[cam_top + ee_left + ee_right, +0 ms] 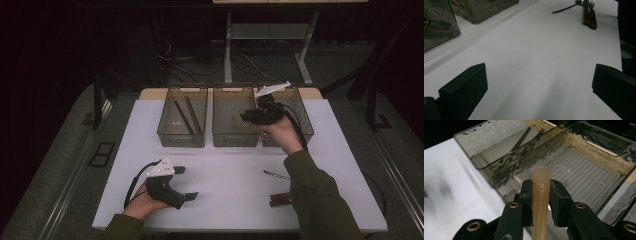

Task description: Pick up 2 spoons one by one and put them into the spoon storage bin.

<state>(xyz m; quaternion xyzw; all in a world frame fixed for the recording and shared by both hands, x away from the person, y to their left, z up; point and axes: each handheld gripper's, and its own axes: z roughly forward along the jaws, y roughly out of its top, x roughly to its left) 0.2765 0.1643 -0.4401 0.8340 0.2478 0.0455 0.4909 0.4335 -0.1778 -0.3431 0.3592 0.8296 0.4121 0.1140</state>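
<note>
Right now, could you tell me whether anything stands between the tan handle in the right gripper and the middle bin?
Nothing visible does. The right gripper holds the tan handle over the open-topped middle bin, whose ribbed floor looks bare beneath.

Three clear bins line the desk's far edge. Two chopsticks lie in one. One tan handle and two wooden-handled utensils make up the rest.
</note>
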